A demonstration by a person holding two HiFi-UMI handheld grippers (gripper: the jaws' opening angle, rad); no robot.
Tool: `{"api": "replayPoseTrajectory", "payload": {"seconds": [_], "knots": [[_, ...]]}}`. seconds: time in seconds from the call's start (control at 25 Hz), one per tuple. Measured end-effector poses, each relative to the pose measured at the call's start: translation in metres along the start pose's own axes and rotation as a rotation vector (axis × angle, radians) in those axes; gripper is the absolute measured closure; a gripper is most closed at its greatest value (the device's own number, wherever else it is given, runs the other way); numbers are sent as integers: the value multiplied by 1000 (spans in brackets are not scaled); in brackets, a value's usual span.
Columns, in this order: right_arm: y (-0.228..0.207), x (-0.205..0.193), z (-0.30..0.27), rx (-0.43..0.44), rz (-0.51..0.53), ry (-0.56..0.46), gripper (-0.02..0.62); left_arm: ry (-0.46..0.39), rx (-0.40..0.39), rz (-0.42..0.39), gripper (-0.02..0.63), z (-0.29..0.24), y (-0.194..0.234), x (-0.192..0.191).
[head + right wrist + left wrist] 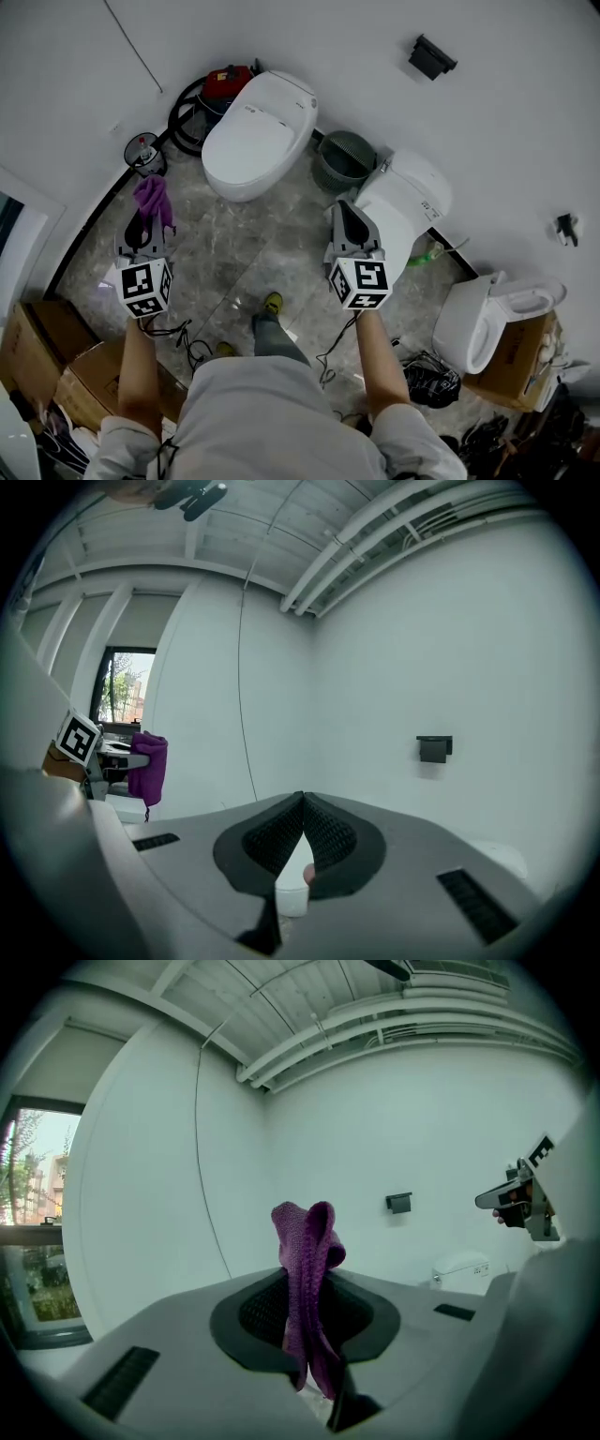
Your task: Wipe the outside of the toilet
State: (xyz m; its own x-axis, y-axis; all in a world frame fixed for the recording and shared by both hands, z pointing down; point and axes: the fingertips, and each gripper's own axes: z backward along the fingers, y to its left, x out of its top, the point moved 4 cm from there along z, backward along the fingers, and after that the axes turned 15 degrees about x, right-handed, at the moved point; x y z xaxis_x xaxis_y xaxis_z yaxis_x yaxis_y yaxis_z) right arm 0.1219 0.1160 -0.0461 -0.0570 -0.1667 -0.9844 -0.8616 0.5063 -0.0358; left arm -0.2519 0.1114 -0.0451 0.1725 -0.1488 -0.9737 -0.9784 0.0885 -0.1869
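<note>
The left gripper (305,1274) has its fingers clamped on the purple cloth (153,199), while the right gripper (302,803) has its fingers together, empty. The toilet (258,131) stands at the far edge of the floor (234,248), untouched. Hard rubbing might drag the cloth loose.

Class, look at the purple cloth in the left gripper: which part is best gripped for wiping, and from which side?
Grip the purple cloth across its bunched middle, as the left gripper does: jaws shut on the folds from both flanks, a folded wad standing past the tips. That wad can probably meet the toilet first.
</note>
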Motion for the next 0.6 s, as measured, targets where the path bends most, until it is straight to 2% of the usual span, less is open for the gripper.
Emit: {"api": "replayPoseTrajectory", "payload": {"seconds": [0.28,0.6], "knots": [[-88,-20,-64,31,-19,19,588,35,65,-22,525,-81,-40,-10],[-120,-66,-128,51,-72,41,588,83,96,-69,525,-138,-43,-53]]}}
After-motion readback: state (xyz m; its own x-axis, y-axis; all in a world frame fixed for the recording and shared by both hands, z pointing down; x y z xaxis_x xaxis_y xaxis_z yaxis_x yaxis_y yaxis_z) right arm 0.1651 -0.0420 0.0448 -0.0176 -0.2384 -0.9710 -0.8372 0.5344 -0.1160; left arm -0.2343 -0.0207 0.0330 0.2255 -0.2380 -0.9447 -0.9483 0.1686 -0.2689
